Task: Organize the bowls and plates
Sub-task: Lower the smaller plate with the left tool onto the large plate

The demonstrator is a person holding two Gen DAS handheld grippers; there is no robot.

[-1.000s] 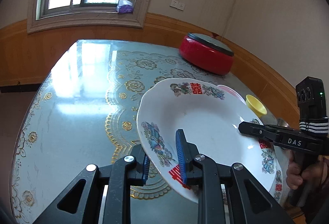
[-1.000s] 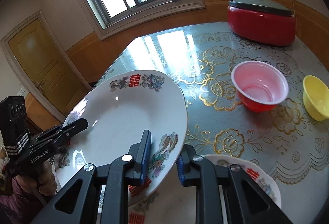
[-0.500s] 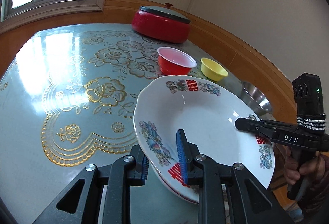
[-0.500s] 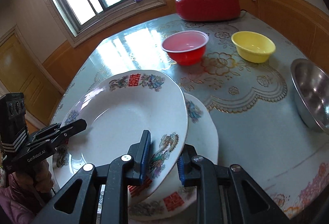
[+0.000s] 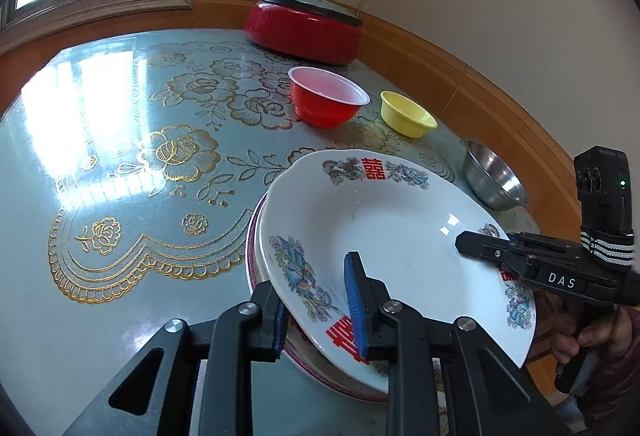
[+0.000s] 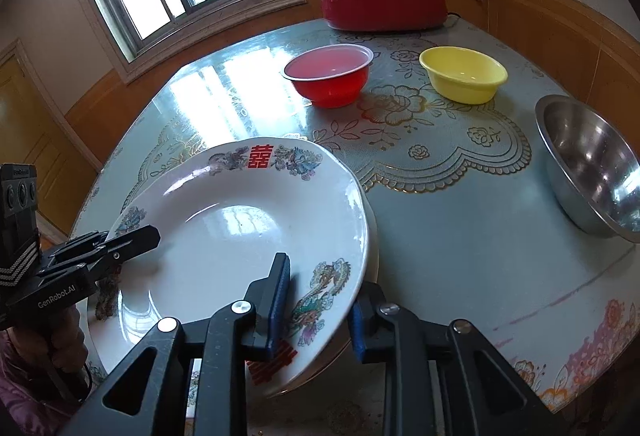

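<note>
Both grippers clamp the white plate (image 5: 384, 236), left gripper (image 5: 320, 300) at its six o'clock rim, right gripper (image 6: 316, 300) opposite, hovering tilted over the lower plate (image 5: 256, 236) on the counter (image 5: 120, 156); uneven release could chip either.

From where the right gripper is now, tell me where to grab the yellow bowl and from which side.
Take the yellow bowl by its rim, one finger inside and one outside, coming down from above on the near edge. It stands upright and open, apart from the red bowl and steel bowl, and its flared wall looks too wide to span.
</note>
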